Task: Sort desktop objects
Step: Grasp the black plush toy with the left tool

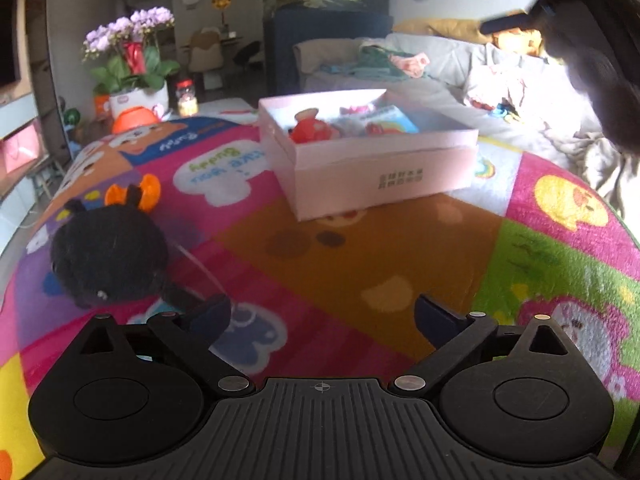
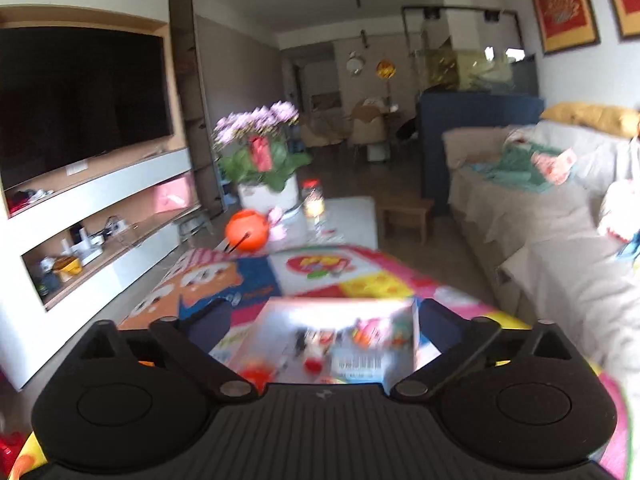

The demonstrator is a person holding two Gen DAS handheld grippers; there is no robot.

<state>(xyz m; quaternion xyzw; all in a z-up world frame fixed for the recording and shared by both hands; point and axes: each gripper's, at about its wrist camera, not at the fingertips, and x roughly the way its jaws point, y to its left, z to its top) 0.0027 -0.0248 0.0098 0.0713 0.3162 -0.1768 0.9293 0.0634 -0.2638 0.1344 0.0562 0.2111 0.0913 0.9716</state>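
Observation:
In the left wrist view a pale pink box (image 1: 380, 176) stands on the colourful play mat (image 1: 360, 248) and holds a red toy (image 1: 314, 130) and a picture card (image 1: 394, 120). A black plush toy (image 1: 108, 256) with orange ears lies on the mat at the left, just beyond the left finger. My left gripper (image 1: 322, 314) is open over bare mat with nothing between its fingers. In the blurred right wrist view my right gripper (image 2: 324, 318) is open above the same box (image 2: 280, 320), with nothing in its jaws. Small toys and a barcoded card (image 2: 360, 364) lie inside.
A potted orchid (image 2: 260, 160), an orange bowl (image 2: 246, 230) and a jar (image 2: 314, 200) stand beyond the mat. A sofa (image 2: 540, 220) piled with clothes runs along the right, with a wooden stool (image 2: 404, 212) near it. A TV cabinet (image 2: 100, 208) lines the left wall.

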